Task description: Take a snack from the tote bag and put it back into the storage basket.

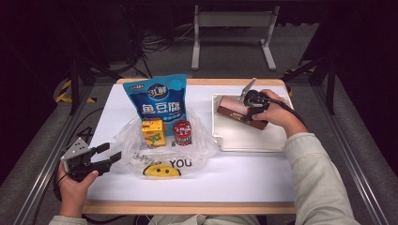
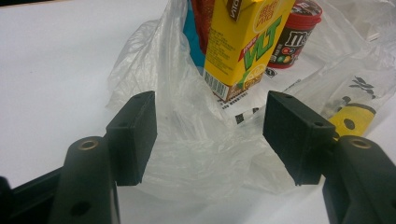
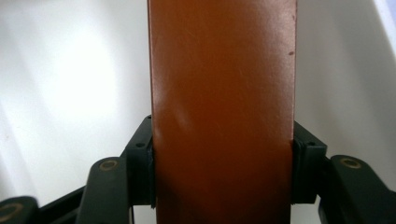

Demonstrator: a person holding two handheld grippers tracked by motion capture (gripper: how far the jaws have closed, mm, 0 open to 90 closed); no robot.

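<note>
1. Covering most of one desk [image 1: 197, 185] is a single white sheet.
2. One white tray [image 1: 253, 140] lies at the desk's right side.
3. One clear plastic bag [image 1: 197, 145] is spread left of the tray; one blue snack pouch [image 1: 158, 97] stands behind it.
4. One brown box [image 1: 234, 110] sits over the tray's far part, its long axis running from far left to near right, slightly tilted.
5. One yellow drink carton [image 1: 154, 132] and one red candy tub [image 1: 182, 132] stand side by side on the bag.
6. Right claw [image 1: 253, 108]: partly closed, pads clamping the brown box across its width.
7. Left claw [image 1: 110, 157]: spread wide, gripping nothing, bag edge lying between its jaws, pointing right at the bag.
</note>
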